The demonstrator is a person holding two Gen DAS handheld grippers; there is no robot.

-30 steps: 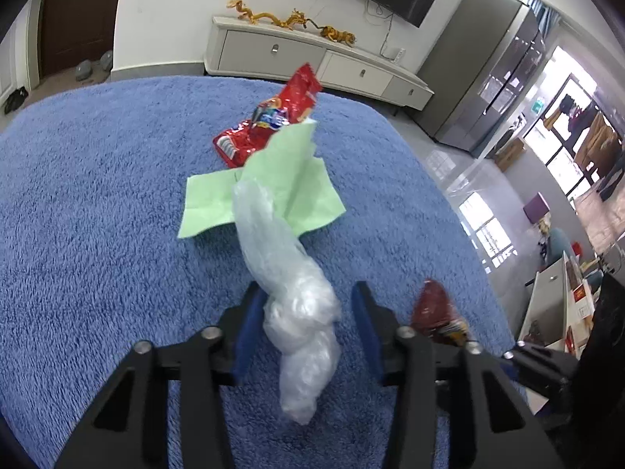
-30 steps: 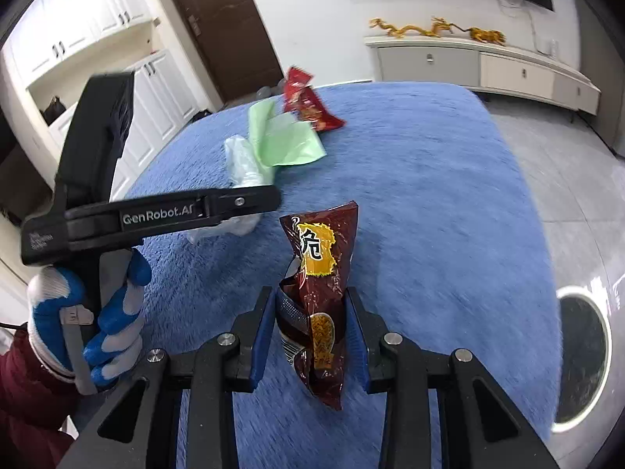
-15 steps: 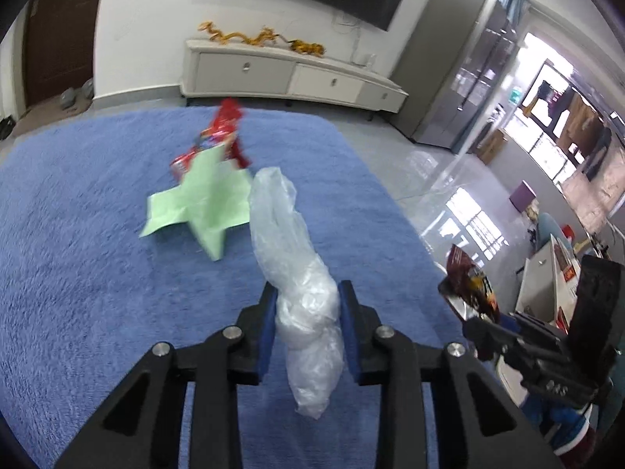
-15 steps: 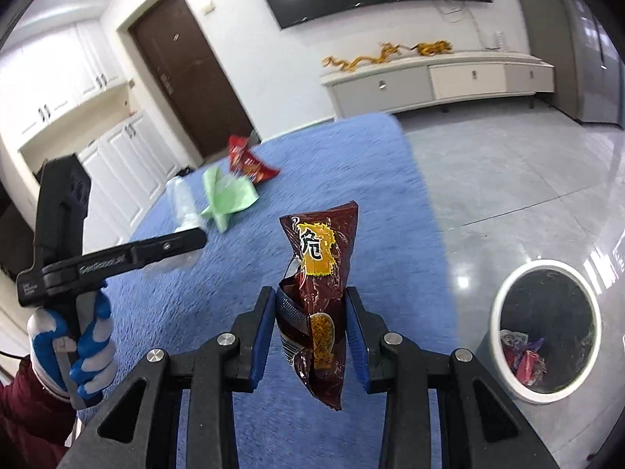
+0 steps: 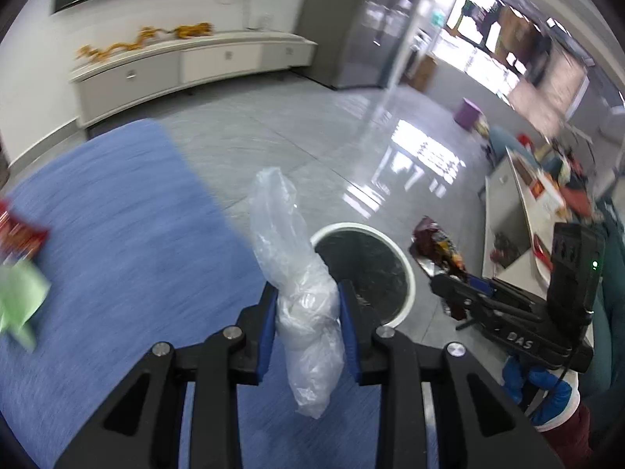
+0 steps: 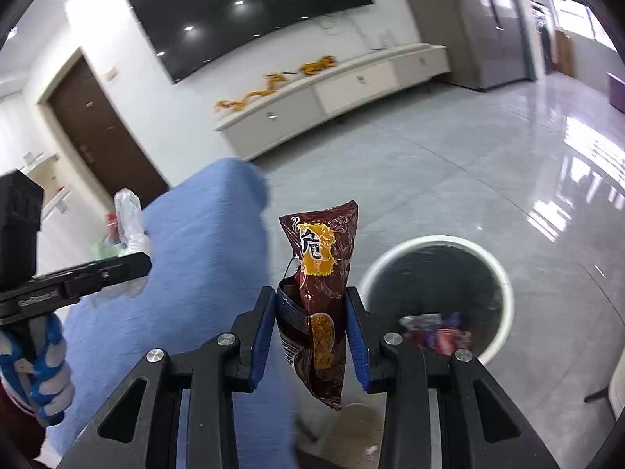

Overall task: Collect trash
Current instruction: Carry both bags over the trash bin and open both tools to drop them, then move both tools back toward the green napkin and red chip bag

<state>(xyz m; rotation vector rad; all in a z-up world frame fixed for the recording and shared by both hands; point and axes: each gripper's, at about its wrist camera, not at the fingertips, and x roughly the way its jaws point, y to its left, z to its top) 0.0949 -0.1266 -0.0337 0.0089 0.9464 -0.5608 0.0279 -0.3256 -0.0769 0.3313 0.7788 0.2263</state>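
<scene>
Your left gripper (image 5: 306,322) is clamped on a knotted clear plastic bag (image 5: 300,289) and your right gripper (image 6: 310,328) on a brown snack wrapper (image 6: 320,273), both near the white-rimmed bin (image 6: 504,285); centre each above its opening before letting go.

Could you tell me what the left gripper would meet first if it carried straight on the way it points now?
Probably the white-rimmed bin: the left gripper, shut on the clear plastic bag, points at its near rim and dark mouth. Depth is unclear, so it may be floor just short of it.
</scene>
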